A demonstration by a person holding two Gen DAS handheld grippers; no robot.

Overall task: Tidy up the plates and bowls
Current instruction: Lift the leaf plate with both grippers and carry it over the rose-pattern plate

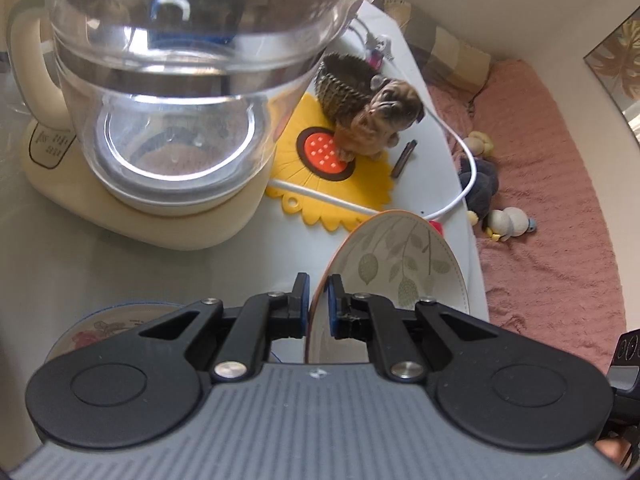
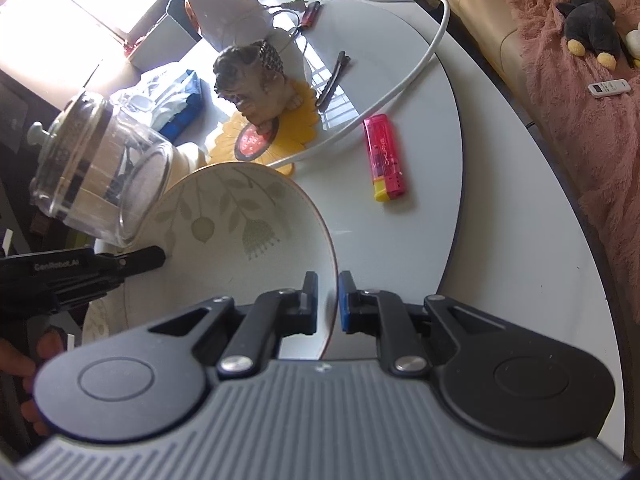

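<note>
A white bowl with a green leaf pattern and a brown rim shows in the left wrist view (image 1: 404,264) and in the right wrist view (image 2: 236,240). My left gripper (image 1: 319,300) is shut on the bowl's rim, which runs between its blue pads. My right gripper (image 2: 328,300) is shut on the rim at the other side. The left gripper's finger (image 2: 140,259) shows touching the bowl's far edge in the right wrist view. A second dish with a red flower print (image 1: 108,328) lies on the table below my left gripper, mostly hidden.
A glass kettle (image 1: 168,92) on a cream base stands close at the left. A dog figurine (image 1: 384,120) sits on a yellow sunflower mat (image 1: 348,184). A white cable (image 2: 400,80) and a pink lighter (image 2: 384,164) lie on the white round table (image 2: 500,240). A pink-covered sofa (image 1: 560,200) holds plush toys.
</note>
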